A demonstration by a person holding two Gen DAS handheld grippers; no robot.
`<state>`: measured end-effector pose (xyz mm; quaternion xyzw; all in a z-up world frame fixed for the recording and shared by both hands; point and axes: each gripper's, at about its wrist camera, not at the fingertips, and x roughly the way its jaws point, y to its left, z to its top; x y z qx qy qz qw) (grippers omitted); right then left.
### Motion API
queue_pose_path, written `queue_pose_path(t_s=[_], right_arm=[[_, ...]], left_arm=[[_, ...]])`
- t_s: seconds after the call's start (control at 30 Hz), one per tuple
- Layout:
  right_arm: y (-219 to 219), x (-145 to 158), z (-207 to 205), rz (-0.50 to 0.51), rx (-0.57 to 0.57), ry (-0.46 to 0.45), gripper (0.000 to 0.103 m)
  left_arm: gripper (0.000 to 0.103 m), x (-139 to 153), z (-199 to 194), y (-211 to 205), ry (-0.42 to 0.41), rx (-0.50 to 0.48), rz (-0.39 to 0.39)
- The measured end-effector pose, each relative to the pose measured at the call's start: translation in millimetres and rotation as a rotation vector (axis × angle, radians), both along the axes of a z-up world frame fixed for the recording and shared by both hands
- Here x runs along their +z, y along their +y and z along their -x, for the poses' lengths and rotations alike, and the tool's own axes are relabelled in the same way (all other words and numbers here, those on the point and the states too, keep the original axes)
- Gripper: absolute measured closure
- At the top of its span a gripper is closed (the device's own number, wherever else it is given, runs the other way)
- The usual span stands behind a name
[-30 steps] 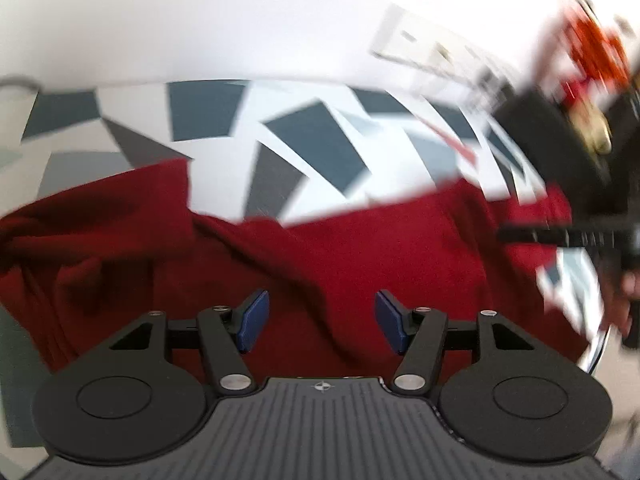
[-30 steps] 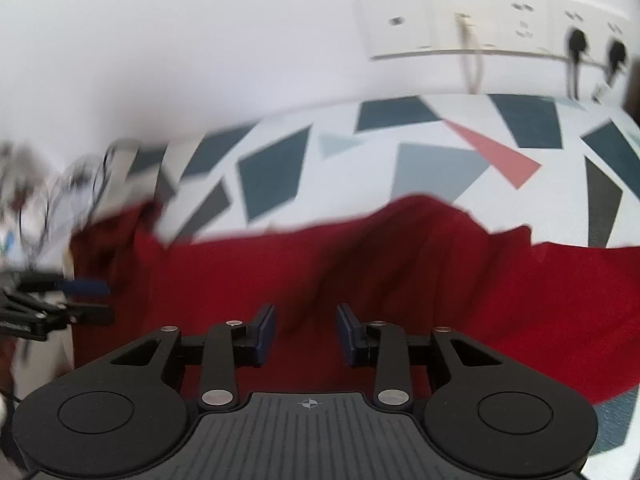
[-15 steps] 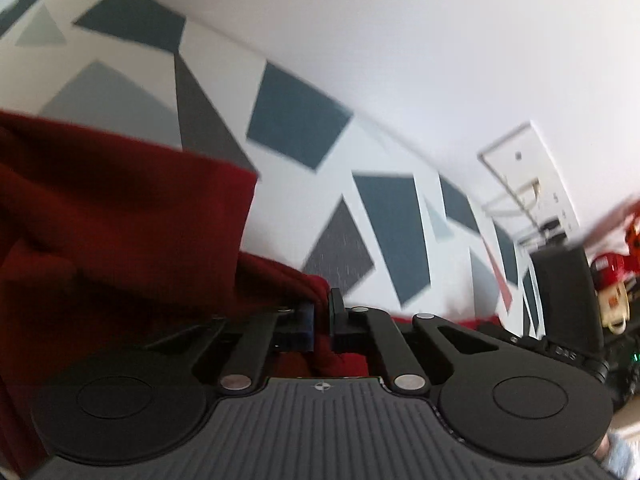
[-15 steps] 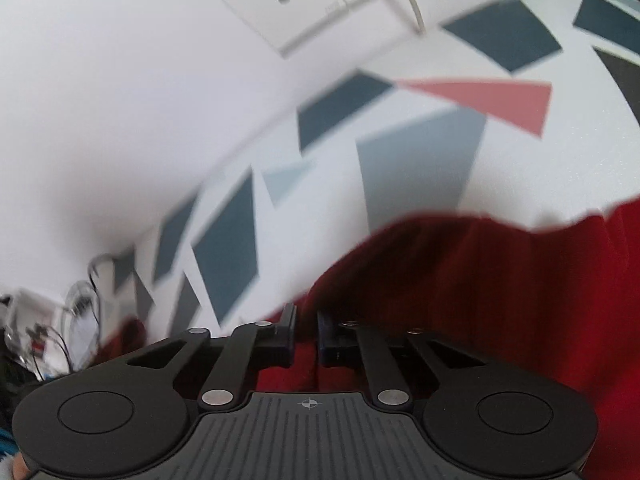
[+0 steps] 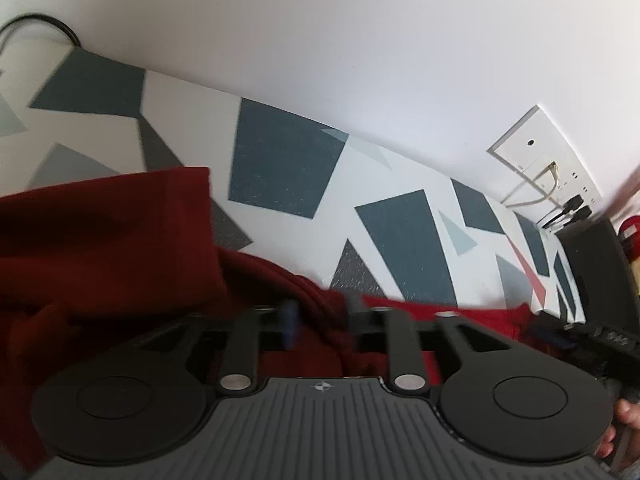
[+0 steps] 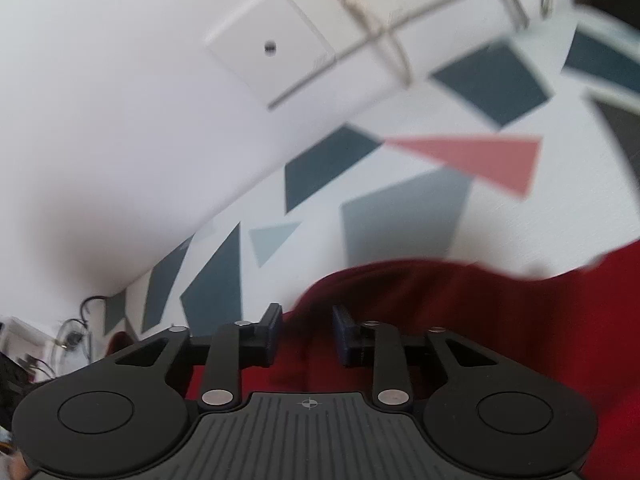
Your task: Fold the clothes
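A dark red garment (image 5: 104,232) lies on a white table with grey, blue and pink shapes (image 5: 280,168). In the left wrist view my left gripper (image 5: 320,320) stands partly open, a fold of the red cloth lying between its blurred fingers. In the right wrist view my right gripper (image 6: 307,330) is also partly open, with the edge of the red garment (image 6: 480,320) between and under its fingers. Neither pair of pads presses the cloth.
A white wall rises behind the table. A socket panel with plugged cables (image 6: 360,40) is on the wall; it also shows in the left wrist view (image 5: 540,168). A black box (image 5: 592,256) stands at the right. Cables (image 6: 72,332) lie at the far left.
Both grippers were shut on the red cloth half a second ago; both have now opened. Both cameras have tilted and moved toward the back of the table.
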<state>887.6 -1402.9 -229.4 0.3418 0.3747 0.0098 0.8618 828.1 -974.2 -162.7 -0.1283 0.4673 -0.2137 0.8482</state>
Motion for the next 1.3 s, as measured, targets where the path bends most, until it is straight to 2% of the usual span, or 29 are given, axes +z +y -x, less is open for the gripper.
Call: queue_pose_path(t_s=[0.07,0.13,0.17,0.27,0.37,0.47,0.63,0.77,0.93,1.0,1.03,1.07,1.13,1.3], right_arm=[[-19.4,7.2,22.2,-0.021,-0.082,-0.02,0.067],[-40.4,10.6,44.8,-0.051,-0.181,-0.019,0.065],[-50.3,11.5,56.2,-0.054,-0.223,-0.009,0.06],[-70.8,9.4,87.6,-0.017,-0.307,0.016,0.06],[-84.5,2.6,110.7,0.05,-0.356,0.076,0.059],[-92.6,-4.0,130.1,0.101,-0.377,0.136,0.059],[-125.5,-8.5,161.8,0.135,-0.491,0.121,0.059],[-157.3,-14.6,167.1,0.18,-0.529,0.121,0.06],[-190.0,-13.1,173.3,0.222,-0.593,0.125,0.059],[-201.9,-13.5,171.9,0.236,-0.607,0.142,0.057],[-207.2,-14.0,169.5,0.25,-0.61,0.155,0.051],[-211.6,-15.2,166.2,0.269,-0.608,0.165,0.048],[-219.4,-18.6,159.5,0.306,-0.596,0.175,0.048],[-225.7,-20.4,142.2,0.396,-0.541,0.189,0.047]], left_arm=[[0.04,6.1,8.5,0.4,-0.016,-0.017,-0.024],[0.033,11.3,18.3,-1.2,-0.032,-0.036,-0.049],[0.032,11.7,26.6,-6.8,-0.039,-0.049,-0.066],[0.03,12.8,51.4,-23.7,-0.061,-0.09,-0.118],[0.025,13.9,76.2,-40.5,-0.083,-0.131,-0.169],[0.024,15.0,101.0,-57.4,-0.105,-0.172,-0.22],[0.024,3.3,121.4,-73.2,-0.056,-0.183,-0.261],[0.024,-0.9,132.4,-85.8,-0.071,-0.167,-0.318],[0.024,0.1,139.2,-103.7,-0.046,-0.136,-0.321],[0.02,-0.9,141.1,-112.5,-0.04,-0.125,-0.335],[0.019,-1.4,143.4,-116.1,-0.038,-0.121,-0.334],[0.016,-2.0,145.9,-119.9,-0.036,-0.122,-0.332],[0.014,-2.8,151.3,-127.8,-0.036,-0.142,-0.332],[0.009,-6.8,162.7,-143.9,-0.055,-0.203,-0.402]])
